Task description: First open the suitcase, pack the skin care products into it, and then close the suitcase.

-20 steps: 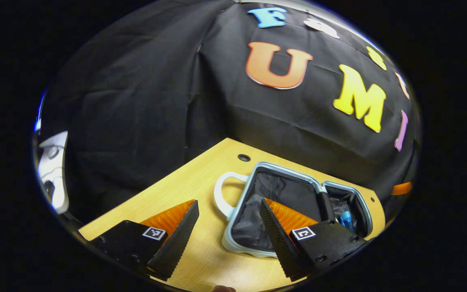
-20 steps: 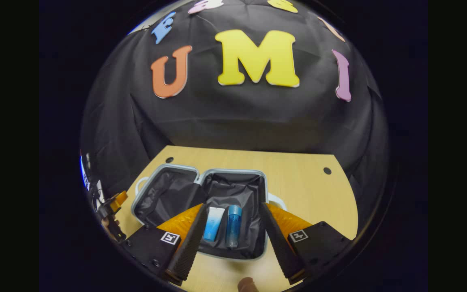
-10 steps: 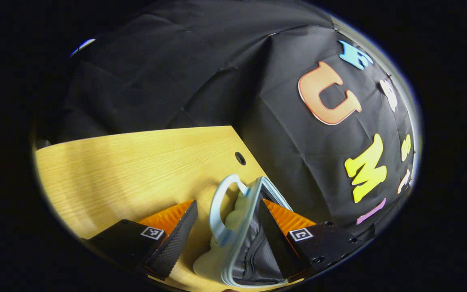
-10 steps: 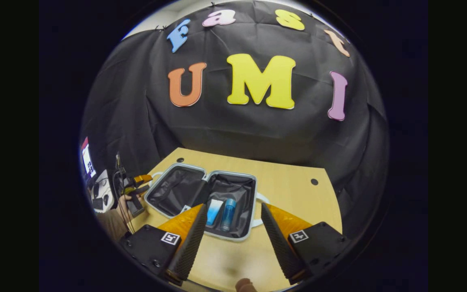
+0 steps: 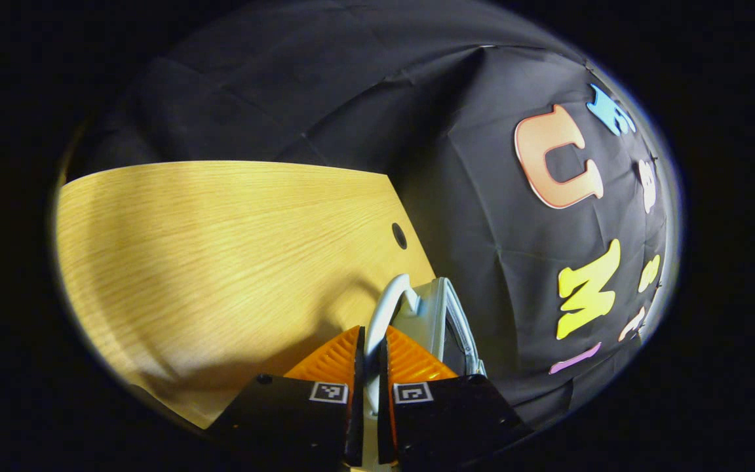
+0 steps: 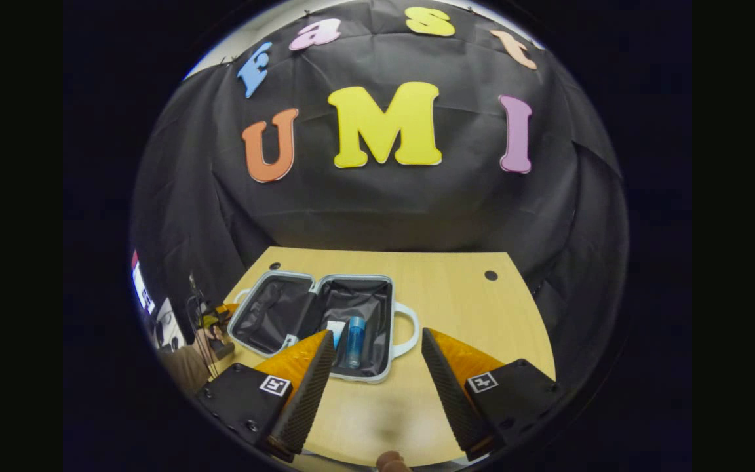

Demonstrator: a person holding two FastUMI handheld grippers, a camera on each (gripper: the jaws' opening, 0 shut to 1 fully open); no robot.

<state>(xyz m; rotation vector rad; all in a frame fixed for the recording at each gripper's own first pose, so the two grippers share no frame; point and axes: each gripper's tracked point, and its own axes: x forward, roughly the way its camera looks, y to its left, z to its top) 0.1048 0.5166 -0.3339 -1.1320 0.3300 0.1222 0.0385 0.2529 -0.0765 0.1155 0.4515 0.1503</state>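
Left gripper (image 5: 369,367) pinched on the suitcase handle (image 5: 387,308), right gripper (image 6: 377,367) wide apart and empty above the table (image 6: 469,308), open suitcase (image 6: 315,314) holding a blue bottle (image 6: 354,331) and apparently a tube (image 6: 335,328).

A: Where does the suitcase (image 6: 315,313) lie?

B: Open flat on the wooden table (image 6: 456,308), both black-lined halves up, a white handle (image 6: 406,329) on its right side.

A: What's in it?

B: A blue bottle (image 6: 354,332) and a white-and-blue tube (image 6: 334,327), side by side in the right half.

A: And the right gripper (image 6: 377,383)?

B: Above the table's near edge, fingers spread wide, gripping nothing. The left gripper (image 6: 217,313) sits by the suitcase's left end, a hand (image 6: 206,336) holding it.
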